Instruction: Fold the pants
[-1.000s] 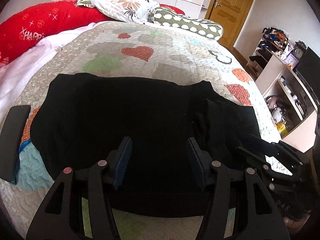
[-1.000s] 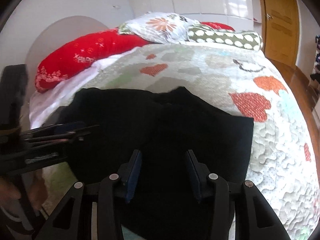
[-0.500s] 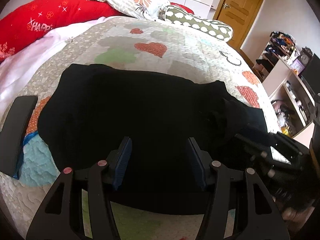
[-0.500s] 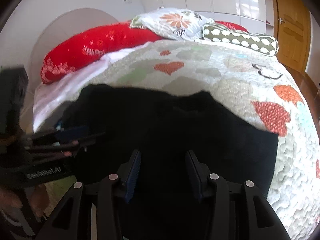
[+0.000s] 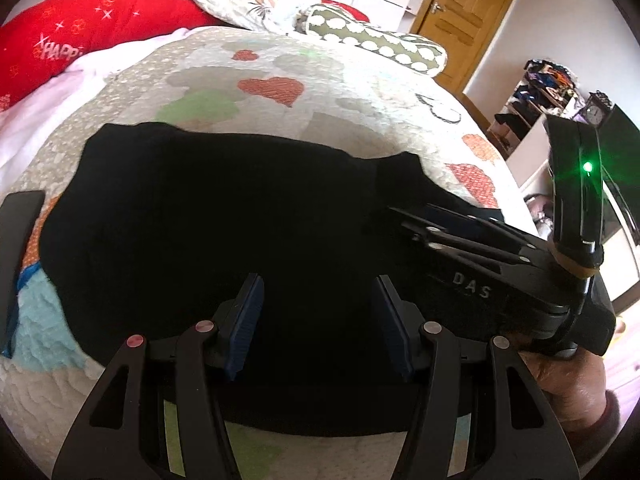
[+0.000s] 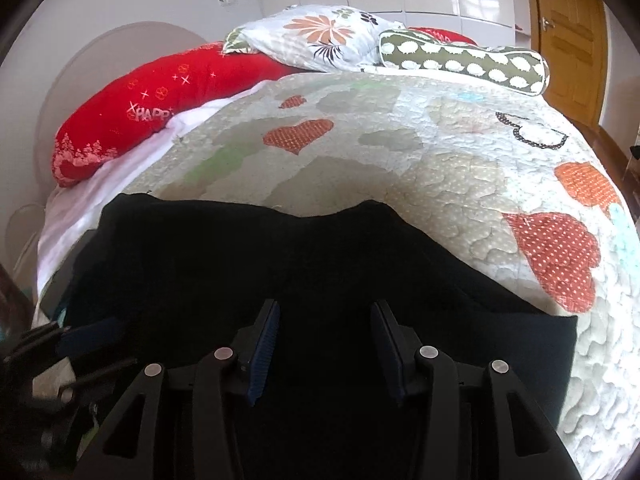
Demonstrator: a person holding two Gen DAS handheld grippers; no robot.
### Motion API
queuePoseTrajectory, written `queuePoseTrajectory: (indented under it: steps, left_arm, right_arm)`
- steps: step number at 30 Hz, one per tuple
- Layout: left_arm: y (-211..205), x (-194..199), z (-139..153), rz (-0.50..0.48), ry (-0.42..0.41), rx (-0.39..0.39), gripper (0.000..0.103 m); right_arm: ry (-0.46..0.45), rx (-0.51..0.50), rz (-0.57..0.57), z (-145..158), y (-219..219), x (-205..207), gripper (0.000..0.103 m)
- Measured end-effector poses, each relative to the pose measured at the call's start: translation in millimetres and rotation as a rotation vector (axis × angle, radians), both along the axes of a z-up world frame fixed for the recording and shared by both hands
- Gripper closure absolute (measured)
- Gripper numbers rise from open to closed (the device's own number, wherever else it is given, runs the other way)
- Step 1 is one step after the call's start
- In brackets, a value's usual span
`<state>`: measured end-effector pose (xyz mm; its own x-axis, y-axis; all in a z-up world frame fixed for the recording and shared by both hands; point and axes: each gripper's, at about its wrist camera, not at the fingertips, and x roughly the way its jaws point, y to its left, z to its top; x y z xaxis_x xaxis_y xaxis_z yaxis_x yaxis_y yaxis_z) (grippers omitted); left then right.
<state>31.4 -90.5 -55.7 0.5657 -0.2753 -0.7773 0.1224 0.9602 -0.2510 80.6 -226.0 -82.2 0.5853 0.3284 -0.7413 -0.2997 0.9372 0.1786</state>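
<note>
- On the bed's quilt (image 6: 460, 168) the black pants (image 5: 224, 220) lay flat, partly folded;
- your left hand-held gripper (image 5: 316, 320) hovered spread, pinching nothing; the right hand-held gripper (image 6: 324, 344) likewise;
- you needed matching edge grips, I judged.

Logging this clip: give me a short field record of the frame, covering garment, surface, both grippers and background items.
garment: black pants, lying flat on the bed, mostly spread out
surface: quilted bedspread with heart patches
left gripper: open, over the pants' near edge, nothing between the fingers
right gripper: open, over the pants, nothing held
pillows: red pillow, floral pillow, green patterned bolster at the head of the bed
door: wooden door, closed
</note>
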Motion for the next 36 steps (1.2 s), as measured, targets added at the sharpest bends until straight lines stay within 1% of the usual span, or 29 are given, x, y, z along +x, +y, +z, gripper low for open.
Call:
queuePoseTrajectory:
  steps: [2,5,7,9,11,13,15,17,18,19,20,21,22,25,26,27,28,30,32,35,36]
  left_arm:
    - [-5.7,-0.5,1.9,-0.013,-0.008,0.003,0.047]
    - [-11.0,-0.6,2.6,-0.023,-0.013,-0.011,0.047]
    - [-14.3,-0.7,2.3,-0.030,-0.014,-0.019,0.047]
    - [-19.3,-0.5,-1.4,-0.037,-0.008,-0.008,0.047]
    - [-20.9,-1.0,-4.6,-0.034,-0.001,0.007,0.047]
    - [-17.9,-4.6,-5.0,-0.034,-0.003,0.004,0.047]
    - [-9.9,-11.0,-2.5,-0.030,-0.008,-0.004,0.047]
    - [5.5,-21.0,1.0,-0.008,-0.016,-0.023,0.047]
    - [14.7,-26.4,2.3,0.009,-0.021,-0.039,0.046]
    - [25.4,-31.9,3.2,0.032,-0.024,-0.056,0.040]
    - [41.4,-39.1,3.7,0.073,-0.028,-0.084,0.037]
    - [50.5,-42.9,4.0,0.098,-0.033,-0.102,0.036]
    - [65.4,-48.8,4.5,0.141,-0.040,-0.125,0.036]
    - [93.5,-58.2,6.5,0.239,-0.065,-0.128,0.035]
    - [103.0,-60.0,6.6,0.279,-0.075,-0.128,0.034]
    - [110.2,-60.1,5.5,0.304,-0.077,-0.139,0.030]
    - [119.3,-58.9,1.9,0.334,-0.071,-0.169,0.029]
    - [129.9,-56.0,-5.3,0.371,-0.047,-0.213,0.029]
    - [138.0,-51.6,-14.3,0.401,-0.029,-0.242,0.029]
    - [139.5,-40.7,-24.5,0.405,-0.005,-0.237,0.029]
    - [139.5,-37.7,-25.3,0.403,-0.006,-0.233,0.027]
  right_arm:
    - [0.013,0.005,0.007,5.6,-1.7,-1.2,0.058]
    - [0.025,0.056,-0.003,17.2,-14.8,-9.8,0.058]
    - [0.001,0.067,-0.017,27.2,-24.5,-22.3,0.056]
    - [-0.015,0.057,-0.031,31.6,-31.4,-35.3,0.056]
    - [0.007,0.017,-0.037,25.3,-33.3,-42.3,0.056]
    - [0.037,-0.008,-0.020,13.6,-30.1,-45.6,0.056]
    - [0.022,-0.028,-0.018,10.2,-25.8,-49.8,0.056]
    - [0.023,-0.050,-0.004,17.2,-22.0,-50.9,0.056]
    - [0.009,-0.042,0.010,26.1,-20.0,-51.0,0.056]
    - [-0.005,-0.030,0.021,31.7,-18.9,-51.3,0.056]
    - [-0.020,-0.009,0.042,39.2,-15.7,-50.6,0.056]
    - [-0.032,0.017,0.074,46.7,-10.4,-48.6,0.054]
    - [-0.040,0.043,0.119,52.7,-2.4,-45.4,0.049]
    - [-0.057,0.069,0.249,60.4,32.3,-33.4,0.034]
    - [-0.057,0.065,0.274,61.2,41.8,-28.7,0.034]
    - [-0.054,0.064,0.309,61.6,55.4,-21.8,0.033]
    - [-0.046,0.064,0.340,61.1,66.2,-16.3,0.033]
    - [-0.033,0.045,0.400,58.7,94.5,-1.4,0.033]
    - [-0.032,0.004,0.442,56.0,117.9,10.2,0.031]
    - [-0.016,-0.066,0.496,48.2,159.4,26.4,0.030]
    - [-0.009,-0.072,0.506,44.8,166.7,31.0,0.029]
